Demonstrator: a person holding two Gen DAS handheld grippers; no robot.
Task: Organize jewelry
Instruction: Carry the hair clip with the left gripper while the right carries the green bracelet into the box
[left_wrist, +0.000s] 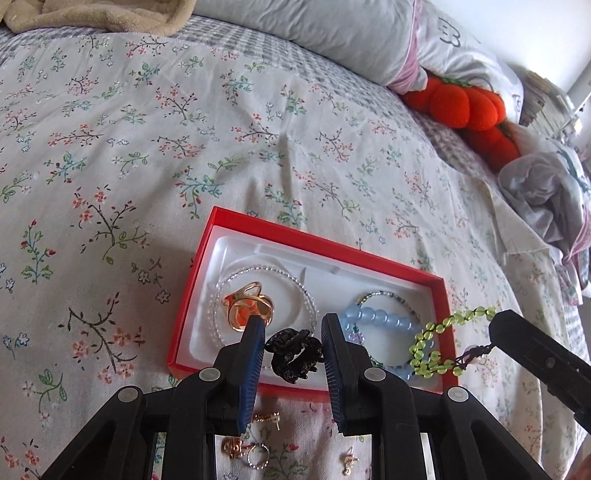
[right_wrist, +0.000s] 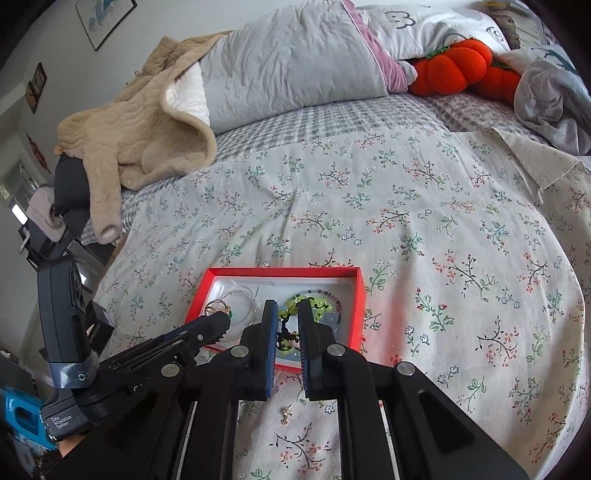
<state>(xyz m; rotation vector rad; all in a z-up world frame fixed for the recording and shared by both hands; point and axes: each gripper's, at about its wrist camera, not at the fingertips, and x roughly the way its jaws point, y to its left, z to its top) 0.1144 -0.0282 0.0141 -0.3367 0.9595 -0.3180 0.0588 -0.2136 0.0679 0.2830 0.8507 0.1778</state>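
Loose earrings (left_wrist: 266, 418) and a small ring (left_wrist: 257, 456) lie on the floral bedspread (left_wrist: 155, 158) beneath the left gripper (left_wrist: 293, 334), which clamps a black hair claw (left_wrist: 293, 352) over the near edge of the red box (left_wrist: 445, 332), while the right gripper (right_wrist: 287, 317) pinches the dark cord of a green bead bracelet (left_wrist: 448, 341) dangling over the box's right side. Inside the white tray lie a gold clip (left_wrist: 246, 306), a clear bead strand (left_wrist: 266, 271) and a blue bead bracelet (left_wrist: 376, 321); beyond, pillows (right_wrist: 295, 62) and an orange plush (right_wrist: 454, 66). The hanging bracelet could snag the box rim or drop outside if released early; the left device's label reads "Data Acquisition System" (right_wrist: 61, 421).
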